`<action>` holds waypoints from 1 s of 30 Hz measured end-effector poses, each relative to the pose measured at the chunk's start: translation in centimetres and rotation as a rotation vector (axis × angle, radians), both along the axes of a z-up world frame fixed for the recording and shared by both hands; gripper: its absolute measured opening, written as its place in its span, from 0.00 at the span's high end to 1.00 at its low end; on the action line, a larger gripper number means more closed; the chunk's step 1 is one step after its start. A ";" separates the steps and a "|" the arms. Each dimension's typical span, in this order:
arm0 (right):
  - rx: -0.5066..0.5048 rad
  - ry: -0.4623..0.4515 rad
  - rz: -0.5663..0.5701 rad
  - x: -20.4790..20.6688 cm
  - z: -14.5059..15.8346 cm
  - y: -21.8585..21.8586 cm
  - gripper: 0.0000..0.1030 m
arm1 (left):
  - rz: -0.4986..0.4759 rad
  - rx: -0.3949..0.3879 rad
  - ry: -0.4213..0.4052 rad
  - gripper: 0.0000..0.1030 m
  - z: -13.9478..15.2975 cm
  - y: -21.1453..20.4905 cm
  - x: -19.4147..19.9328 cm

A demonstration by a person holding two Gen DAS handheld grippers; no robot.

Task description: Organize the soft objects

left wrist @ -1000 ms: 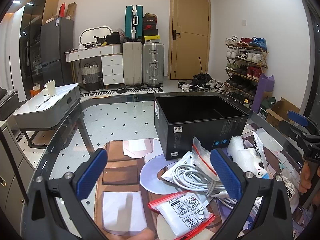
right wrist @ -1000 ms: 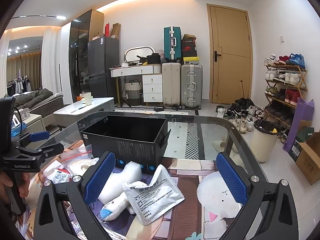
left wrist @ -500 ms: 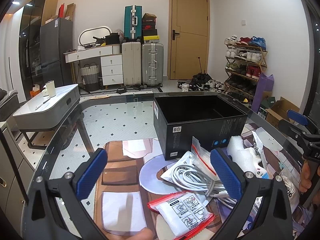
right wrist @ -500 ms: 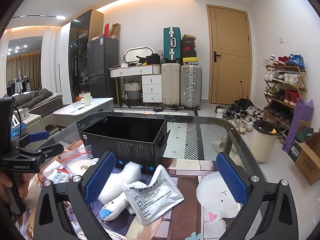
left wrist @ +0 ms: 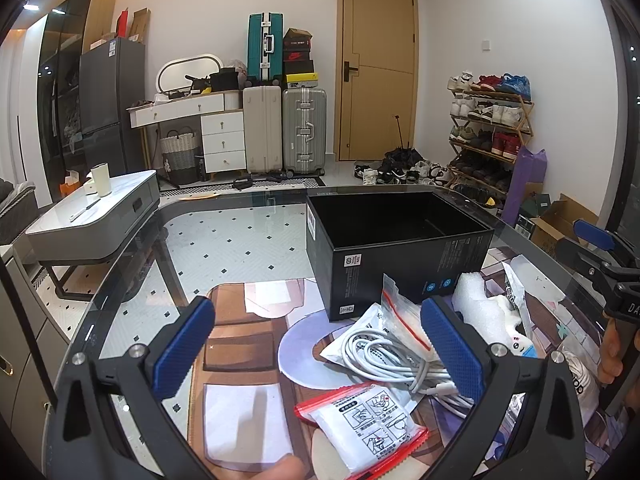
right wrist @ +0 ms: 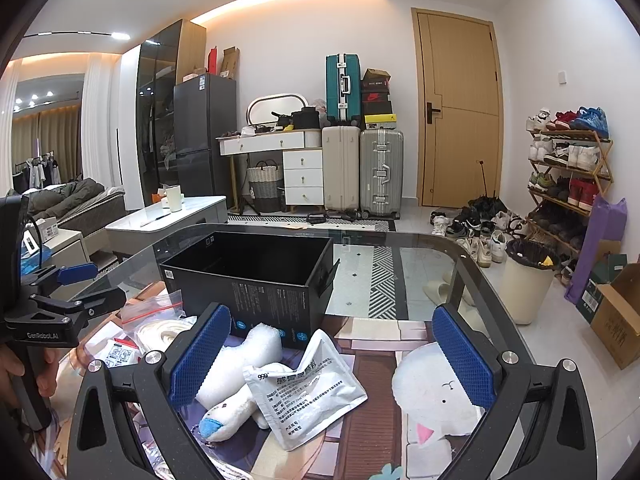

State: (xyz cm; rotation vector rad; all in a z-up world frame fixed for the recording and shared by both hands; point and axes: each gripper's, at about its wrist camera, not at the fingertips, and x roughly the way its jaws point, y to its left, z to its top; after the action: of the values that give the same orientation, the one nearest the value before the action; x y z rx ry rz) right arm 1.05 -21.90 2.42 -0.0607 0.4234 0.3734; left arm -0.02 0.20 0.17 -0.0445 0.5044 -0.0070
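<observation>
A glass counter [left wrist: 132,280] is standing in a cluttered entry room. Both grippers, left gripper [left wrist: 316,352] and right gripper [right wrist: 332,356], are hovering released; the foam wrap [right wrist: 244,360] is lying at 11 o'clock between the right gripper's fingers, touching the black box [right wrist: 256,280].

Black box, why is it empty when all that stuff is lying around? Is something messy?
Yes. The black box is empty, while the white cable, foam piece, plush toy and packets sit jumbled beside it on the glass table.

Spread left gripper [left wrist: 318,354] above cable [left wrist: 394,358], black box [left wrist: 396,256] seemingly empty.
</observation>
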 end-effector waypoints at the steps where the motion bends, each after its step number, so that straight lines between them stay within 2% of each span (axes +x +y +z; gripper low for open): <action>1: 0.000 0.000 0.001 0.0 0.0 0.0 0.00 | 0.000 0.000 -0.001 0.00 0.0 0.0 0.0; 30: 0.006 -0.011 -0.007 -0.4 0.1 -0.4 0.00 | -0.011 0.002 -0.006 0.00 0.2 0.0 -0.1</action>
State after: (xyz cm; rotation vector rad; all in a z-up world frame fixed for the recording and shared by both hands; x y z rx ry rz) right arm 0.67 -22.29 2.55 -0.0553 0.4120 0.3676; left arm -0.11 0.15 0.35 -0.0396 0.4992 -0.0176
